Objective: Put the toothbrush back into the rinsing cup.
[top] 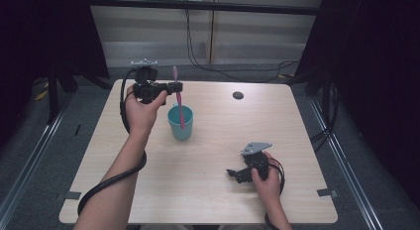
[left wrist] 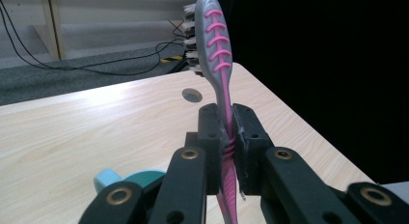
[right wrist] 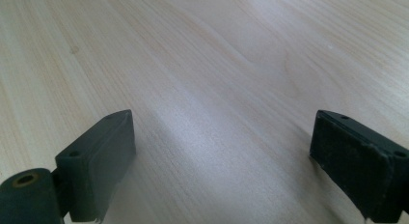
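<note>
The left tongs [left wrist: 226, 151] are clamping a ribbed pink-grey toothbrush [left wrist: 215, 50] over a smooth teal cup [top: 180, 122]; the right tongs [right wrist: 222, 161] are gaping above the woodgrain desk [right wrist: 202, 64].

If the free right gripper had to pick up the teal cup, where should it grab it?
Probably the cup wall nearest the right gripper, one jaw inside the rim, coming from above. It stands upright and open-topped; the toothbrush, clamped by the left gripper, occupies the far side.
</note>
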`<state>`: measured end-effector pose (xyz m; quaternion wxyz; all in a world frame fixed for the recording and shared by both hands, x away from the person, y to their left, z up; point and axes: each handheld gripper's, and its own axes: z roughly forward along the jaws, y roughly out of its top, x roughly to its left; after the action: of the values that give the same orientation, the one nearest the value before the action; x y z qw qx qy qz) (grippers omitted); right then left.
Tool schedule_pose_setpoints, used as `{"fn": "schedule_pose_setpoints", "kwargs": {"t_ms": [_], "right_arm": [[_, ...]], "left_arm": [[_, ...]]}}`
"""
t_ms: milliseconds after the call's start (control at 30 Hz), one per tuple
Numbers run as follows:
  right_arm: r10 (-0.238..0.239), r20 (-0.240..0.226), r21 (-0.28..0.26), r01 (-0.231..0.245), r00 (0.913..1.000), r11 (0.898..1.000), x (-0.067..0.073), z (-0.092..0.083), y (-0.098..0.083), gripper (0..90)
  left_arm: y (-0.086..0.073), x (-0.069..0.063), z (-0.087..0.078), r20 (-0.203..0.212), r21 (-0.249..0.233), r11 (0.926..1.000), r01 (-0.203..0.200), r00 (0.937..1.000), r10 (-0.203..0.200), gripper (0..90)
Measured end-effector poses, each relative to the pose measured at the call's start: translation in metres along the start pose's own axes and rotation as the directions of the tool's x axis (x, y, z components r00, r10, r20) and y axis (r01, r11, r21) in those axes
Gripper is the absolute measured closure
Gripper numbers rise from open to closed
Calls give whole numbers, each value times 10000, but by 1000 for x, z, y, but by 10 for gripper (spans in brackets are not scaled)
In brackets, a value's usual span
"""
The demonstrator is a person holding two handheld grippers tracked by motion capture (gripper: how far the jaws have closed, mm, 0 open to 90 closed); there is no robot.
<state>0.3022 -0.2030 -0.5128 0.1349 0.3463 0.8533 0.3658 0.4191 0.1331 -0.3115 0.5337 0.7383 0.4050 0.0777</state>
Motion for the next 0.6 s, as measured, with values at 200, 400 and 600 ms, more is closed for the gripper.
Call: {"fn": "schedule_pose_setpoints", "kwargs": {"t_ms": [200, 400, 600], "right_arm": [[0, 3, 0, 0, 10000, 10000, 0, 0, 0, 81], [23, 11, -4, -23, 10000, 10000, 0, 0, 0, 81], [19, 12, -7, -19, 10000, 10000, 0, 0, 0, 81]], "left_arm": [[2, 1, 1, -48, -87, 10000, -18, 10000, 18, 835], [6, 1, 3, -111, -152, 9999, -64, 9999, 62, 835], [6, 3, 6, -226, -244, 9997, -56, 9997, 50, 835]]}}
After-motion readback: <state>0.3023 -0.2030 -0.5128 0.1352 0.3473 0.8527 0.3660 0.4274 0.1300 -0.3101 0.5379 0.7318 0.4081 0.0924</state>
